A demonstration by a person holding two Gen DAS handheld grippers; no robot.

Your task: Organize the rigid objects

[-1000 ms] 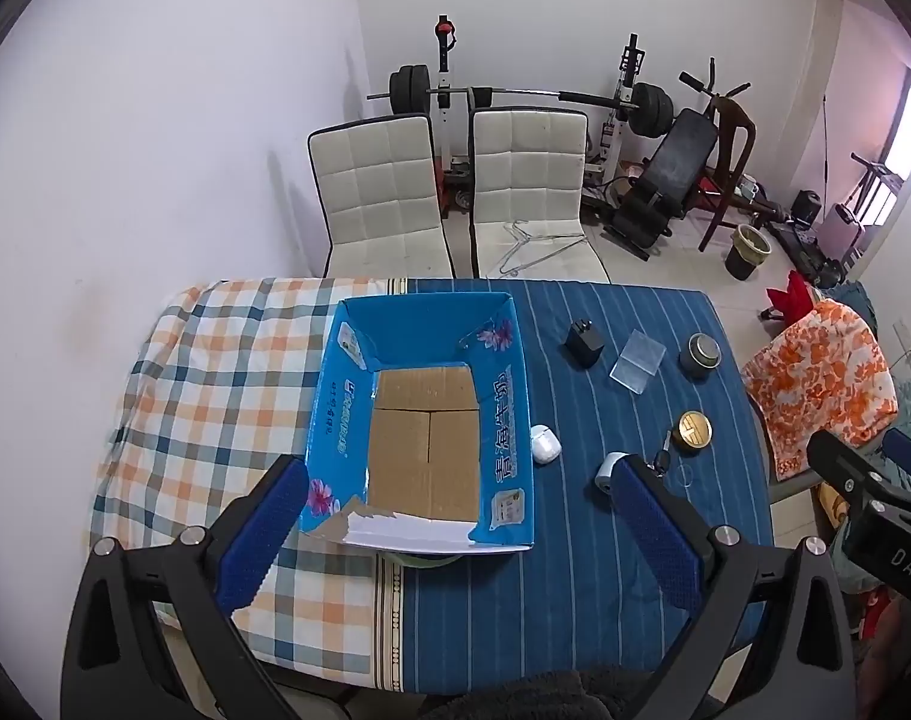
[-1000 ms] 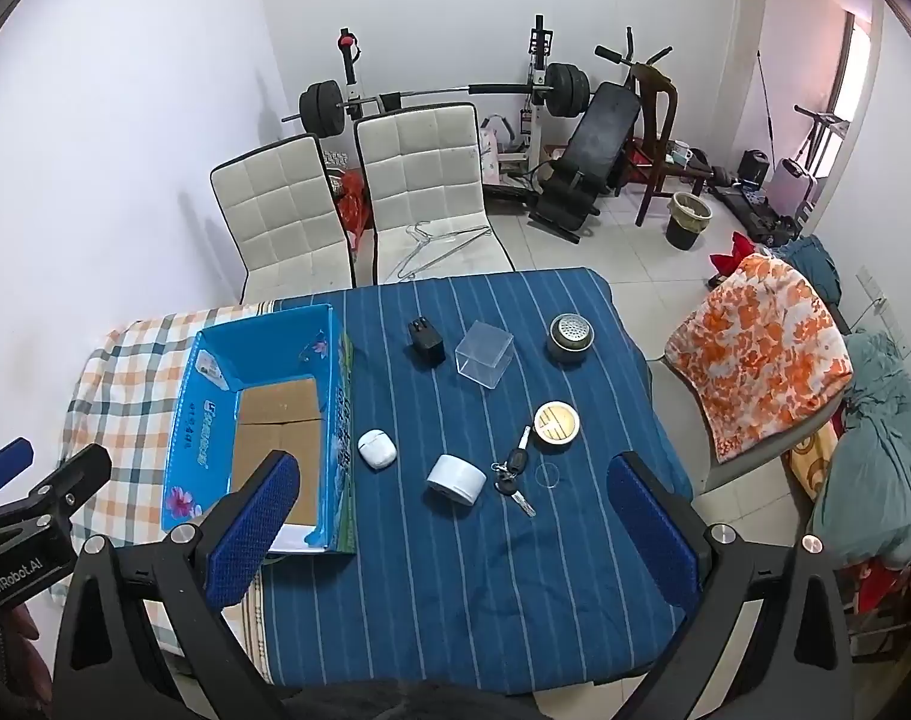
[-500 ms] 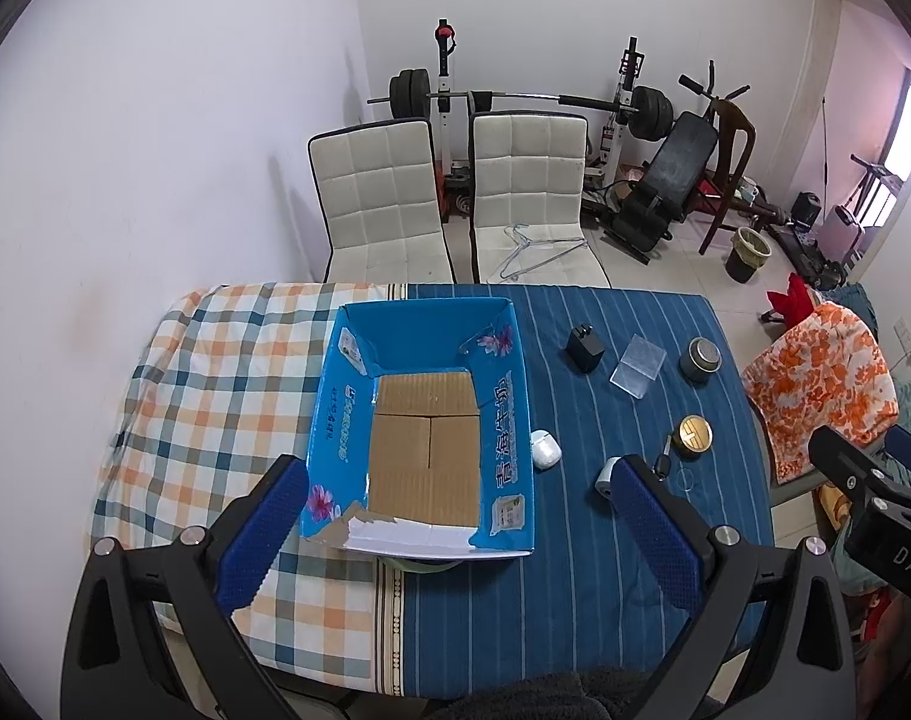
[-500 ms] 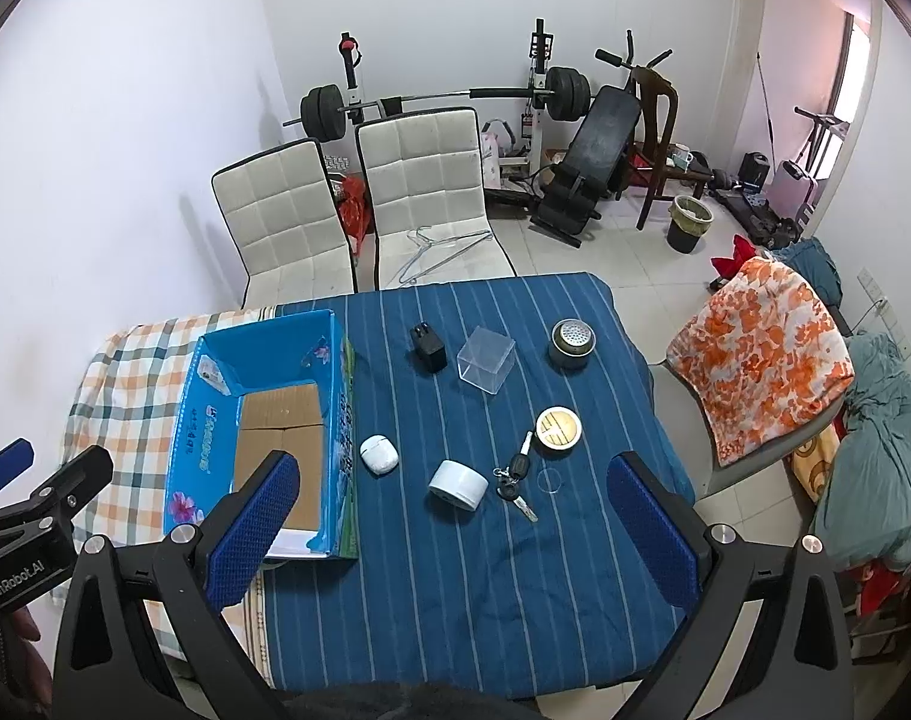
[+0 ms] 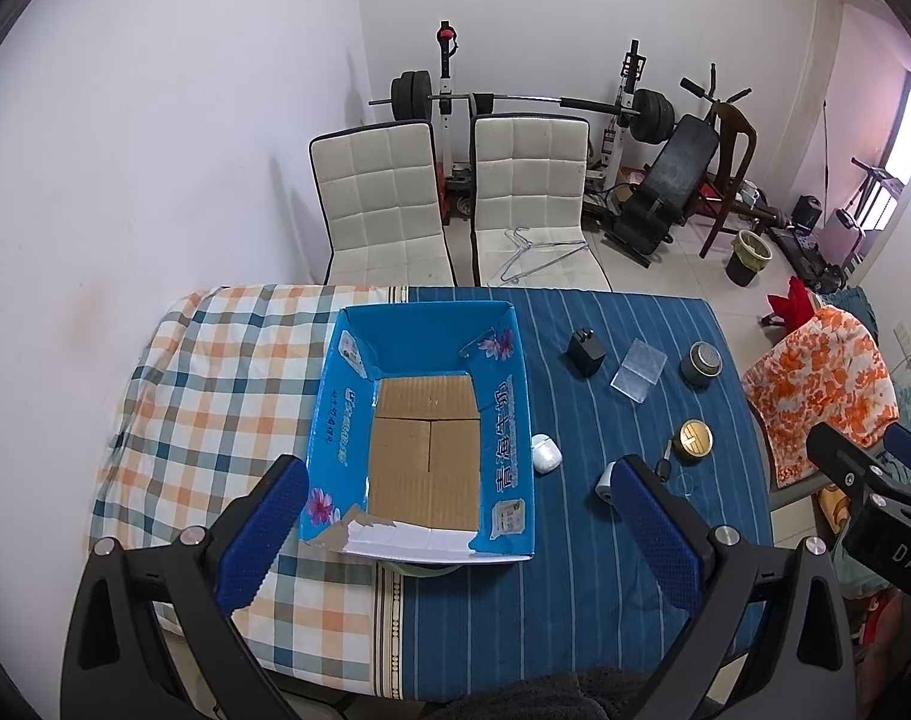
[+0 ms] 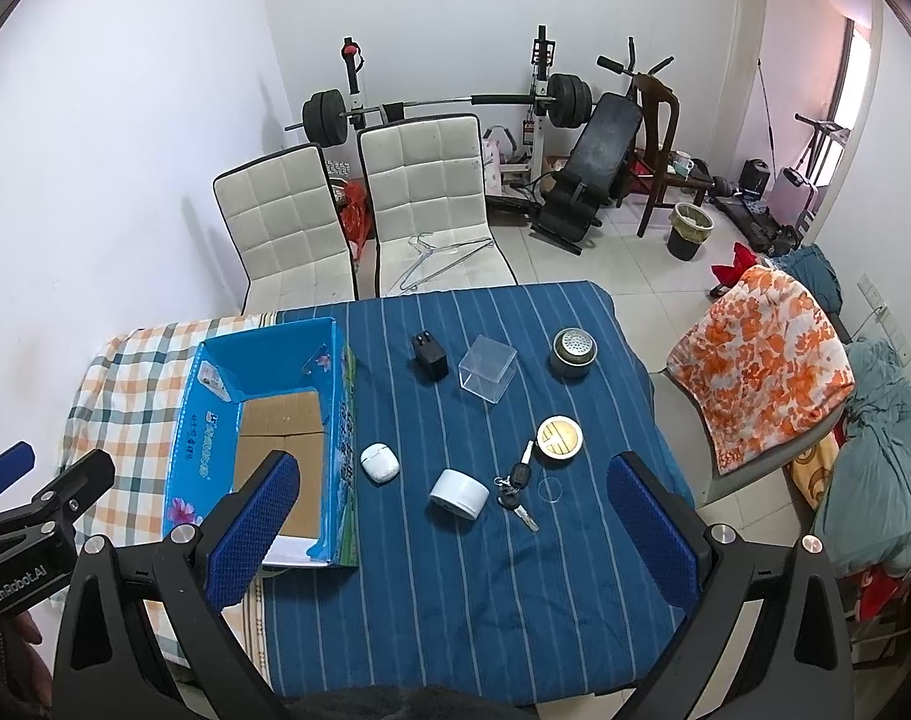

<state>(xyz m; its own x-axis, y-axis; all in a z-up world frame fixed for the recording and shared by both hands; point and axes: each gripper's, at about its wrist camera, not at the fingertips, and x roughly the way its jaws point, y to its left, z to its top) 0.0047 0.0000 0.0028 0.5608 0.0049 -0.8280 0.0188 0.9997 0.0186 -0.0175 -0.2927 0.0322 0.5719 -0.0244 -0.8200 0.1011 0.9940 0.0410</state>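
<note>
An open blue cardboard box (image 5: 503,396) (image 6: 212,420) lies empty on the table's left half. On the blue striped cloth (image 6: 455,570) lie a white earbud case (image 6: 378,463), a white tape roll (image 6: 458,493), keys (image 6: 515,489), a gold round tin (image 6: 559,438), a clear plastic cube (image 6: 487,367), a black charger (image 6: 429,349) and a grey round tin (image 6: 574,351). My left gripper (image 5: 455,531) is open high above the box's near edge. My right gripper (image 6: 449,531) is open high above the tape roll and keys. Both are empty.
A checked cloth (image 5: 215,396) covers the table's left part. Two white chairs (image 6: 359,210) stand behind the table, one with a wire hanger. A chair with an orange flowered cloth (image 6: 761,354) stands at the right. Gym equipment (image 6: 455,102) lines the back wall.
Both grippers have risen and pulled back a little, so the table looks slightly smaller and lower. No object on the table has moved.
</note>
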